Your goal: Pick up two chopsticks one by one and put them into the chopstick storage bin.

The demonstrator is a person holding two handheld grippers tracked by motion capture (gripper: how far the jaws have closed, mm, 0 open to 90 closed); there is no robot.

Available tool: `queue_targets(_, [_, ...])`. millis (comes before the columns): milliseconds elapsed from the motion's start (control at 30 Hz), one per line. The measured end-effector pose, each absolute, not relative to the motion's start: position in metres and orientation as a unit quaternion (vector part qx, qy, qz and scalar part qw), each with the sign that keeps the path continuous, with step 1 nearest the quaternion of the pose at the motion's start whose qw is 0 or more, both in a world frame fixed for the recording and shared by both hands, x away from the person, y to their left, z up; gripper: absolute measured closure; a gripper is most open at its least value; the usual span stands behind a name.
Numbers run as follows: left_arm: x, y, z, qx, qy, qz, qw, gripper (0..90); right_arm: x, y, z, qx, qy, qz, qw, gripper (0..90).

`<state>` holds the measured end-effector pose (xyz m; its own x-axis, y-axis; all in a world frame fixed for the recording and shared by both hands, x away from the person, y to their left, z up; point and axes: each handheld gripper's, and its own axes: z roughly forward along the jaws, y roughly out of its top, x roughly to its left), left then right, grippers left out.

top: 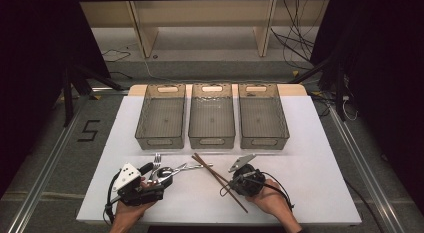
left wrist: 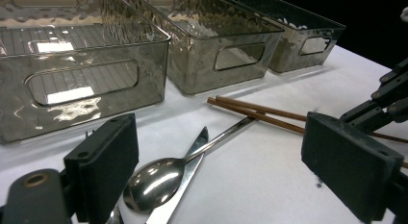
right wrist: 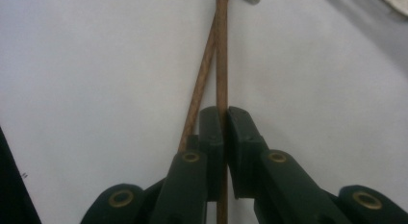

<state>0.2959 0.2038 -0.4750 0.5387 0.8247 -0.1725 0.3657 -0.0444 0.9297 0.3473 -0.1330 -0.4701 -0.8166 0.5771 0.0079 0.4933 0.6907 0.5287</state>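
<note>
Two brown chopsticks (top: 210,168) lie slanted on the white table. My right gripper (top: 234,184) is down over their near half. In the right gripper view the right gripper (right wrist: 224,113) is shut on one chopstick (right wrist: 222,51), while the second chopstick (right wrist: 199,84) runs beside it and under the left jaw. My left gripper (top: 154,177) rests at the front left, over the cutlery. In the left gripper view the left gripper (left wrist: 223,156) stands open, with a steel spoon (left wrist: 154,183) lying on a knife (left wrist: 196,149) between its jaws, untouched.
Three clear grey bins (top: 160,141) (top: 212,141) (top: 264,141) stand side by side behind the cutlery. A fork (top: 157,160) lies by the spoon (top: 167,171). The spoon's handle crosses the far ends of the chopsticks (left wrist: 260,113). The white mat (top: 310,168) ends close to the hands.
</note>
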Motion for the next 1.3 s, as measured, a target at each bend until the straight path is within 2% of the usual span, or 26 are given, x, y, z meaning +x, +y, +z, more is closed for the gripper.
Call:
queue_targets(267, [0.297,0.198,-0.469,0.68,0.452,0.187,0.547,13.8,0.344,-0.135,-0.446,0.286,0.896,0.324,0.101,85.8])
queue_targets(400, [0.295,0.174,-0.46,0.706,0.428,0.186,0.533,14.1,0.341,-0.129,-0.438,0.279,0.884,0.359,0.111,85.8])
queue_targets(533, [0.301,0.157,-0.453,0.721,0.422,0.166,0.525,15.2,0.338,-0.125,-0.436,0.276,0.875,0.38,0.12,85.8])
queue_targets(833, [0.323,0.146,-0.439,0.705,0.443,0.09,0.547,21.6,0.335,-0.114,-0.433,0.271,0.855,0.419,0.14,85.7])
queue_targets(1000, [0.331,0.138,-0.434,0.698,0.45,0.051,0.555,28.2,0.332,-0.107,-0.432,0.263,0.849,0.435,0.148,85.8])
queue_targets(1100, [0.335,0.135,-0.431,0.686,0.456,0.031,0.566,38.1,0.328,-0.103,-0.432,0.254,0.843,0.448,0.157,85.8])
queue_targets(1133, [0.336,0.135,-0.43,0.684,0.456,0.024,0.569,38.1,0.328,-0.103,-0.432,0.254,0.843,0.448,0.157,85.8])
queue_targets(1300, [0.339,0.132,-0.435,0.678,0.451,-0.009,0.58,50.9,0.325,-0.101,-0.432,0.246,0.835,0.465,0.163,85.7])
